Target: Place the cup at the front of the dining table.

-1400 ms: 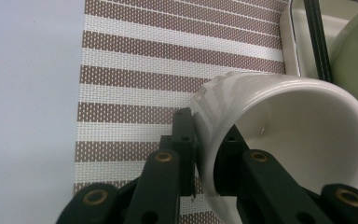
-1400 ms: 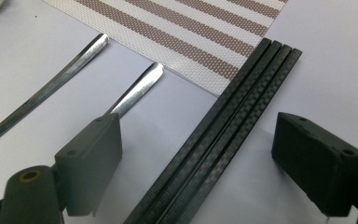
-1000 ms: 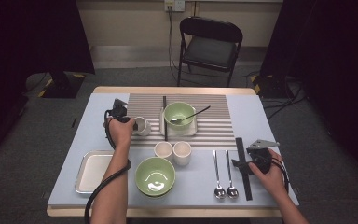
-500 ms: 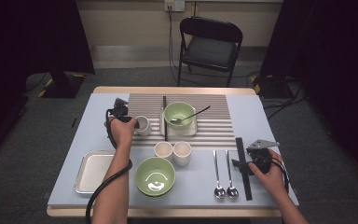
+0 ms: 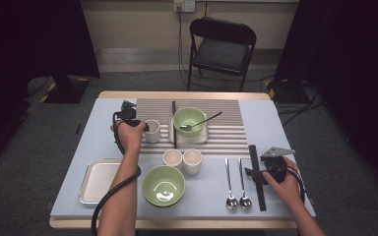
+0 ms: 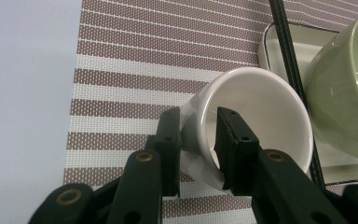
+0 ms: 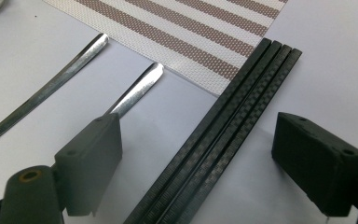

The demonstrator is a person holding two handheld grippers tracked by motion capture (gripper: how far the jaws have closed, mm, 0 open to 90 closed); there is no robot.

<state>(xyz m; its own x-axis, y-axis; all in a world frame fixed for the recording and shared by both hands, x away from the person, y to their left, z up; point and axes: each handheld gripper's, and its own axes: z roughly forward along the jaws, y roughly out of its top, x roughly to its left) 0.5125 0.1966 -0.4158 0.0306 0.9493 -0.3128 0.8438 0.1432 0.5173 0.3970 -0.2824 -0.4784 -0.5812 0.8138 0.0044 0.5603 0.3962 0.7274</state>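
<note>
- Straddling the wall of the white cup: left claw has one jaw outside the cup, one inside the rim.
- Left claw jaws have just been opening; there is a small gap between the pads and the cup wall, so it no longer looks clamped.
- White cup sits on the striped mat, left part, just beside the small white tray that carries the green bowl with a spoon in it.
- In the high view the left claw comes at the cup from the left side.
- A black chopstick pair lies on the mat between the cup and the green bowl.
- Right claw is wide, jaws either side of a second black chopstick pair flat on the blue surface; pads not touching it.
- That pair's far end reaches the mat corner; two metal spoons lie just to its left.
- Nearer the person: two small white cups side by side, a second green bowl, a metal tray at the left.
</note>
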